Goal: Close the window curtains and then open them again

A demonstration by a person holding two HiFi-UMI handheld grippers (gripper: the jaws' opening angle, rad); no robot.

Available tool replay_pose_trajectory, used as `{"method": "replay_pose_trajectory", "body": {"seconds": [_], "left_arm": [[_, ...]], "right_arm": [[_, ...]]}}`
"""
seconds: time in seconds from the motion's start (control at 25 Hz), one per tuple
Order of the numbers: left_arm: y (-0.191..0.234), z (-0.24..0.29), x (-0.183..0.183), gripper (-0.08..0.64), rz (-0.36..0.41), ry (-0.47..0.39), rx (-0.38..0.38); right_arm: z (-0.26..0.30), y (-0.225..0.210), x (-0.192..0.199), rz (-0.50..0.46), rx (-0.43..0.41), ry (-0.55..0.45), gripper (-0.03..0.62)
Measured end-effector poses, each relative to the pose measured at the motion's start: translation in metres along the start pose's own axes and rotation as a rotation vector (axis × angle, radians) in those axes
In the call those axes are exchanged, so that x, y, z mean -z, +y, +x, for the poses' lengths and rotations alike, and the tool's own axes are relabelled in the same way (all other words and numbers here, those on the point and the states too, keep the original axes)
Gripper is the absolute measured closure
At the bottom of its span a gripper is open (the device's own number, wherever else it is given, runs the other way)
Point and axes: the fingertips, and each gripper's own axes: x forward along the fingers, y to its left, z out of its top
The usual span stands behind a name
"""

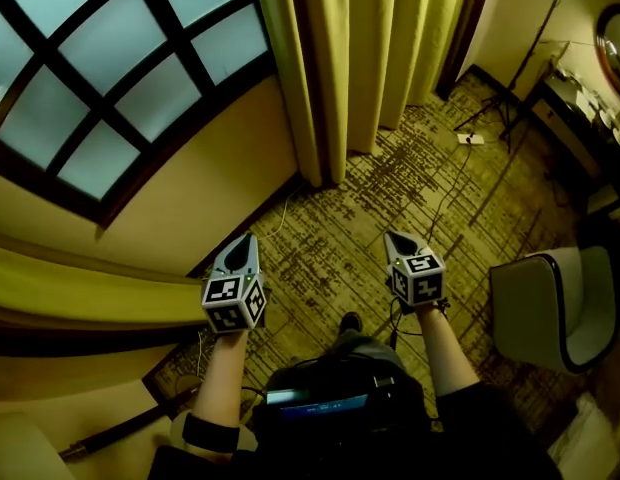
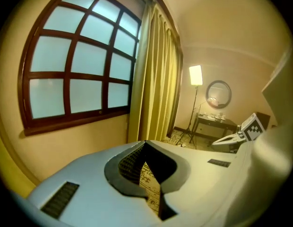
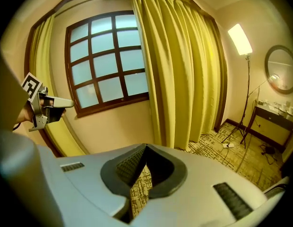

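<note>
At arched dark-framed window (image 1: 110, 78): yellow pleated fabric curtains (image 1: 360, 58) stand open; left tongs (image 1: 244, 240) and right tongs (image 1: 398, 239) clenched, empty; start or finish, undeterminable.

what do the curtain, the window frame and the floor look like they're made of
Curtain: yellow woven fabric with a matte look; it hangs in soft vertical folds.
Window frame: probably dark stained wood with a slight sheen, though dark paint can't be ruled out.
Floor: most likely carpet, judging by the dense dark-on-tan pattern and the lack of glare.
</note>
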Motion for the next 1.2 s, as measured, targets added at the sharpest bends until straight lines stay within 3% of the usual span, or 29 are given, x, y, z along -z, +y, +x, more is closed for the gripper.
{"method": "replay_pose_trajectory", "body": {"seconds": [0.28, 0.6, 1.2], "left_arm": [[-0.023, 0.045, -0.049, 0.555, 0.031, -0.045, 0.005], [-0.005, 0.089, -0.111, 0.555, 0.082, -0.074, 0.003], [0.024, 0.27, -0.217, 0.555, 0.054, -0.152, 0.15]], "right_arm": [[0.006, -0.033, -0.037, -0.003, -0.019, -0.06, 0.577], [0.047, -0.051, -0.079, -0.003, -0.048, -0.059, 0.577], [0.201, -0.061, -0.244, -0.112, -0.063, -0.061, 0.577]]}}
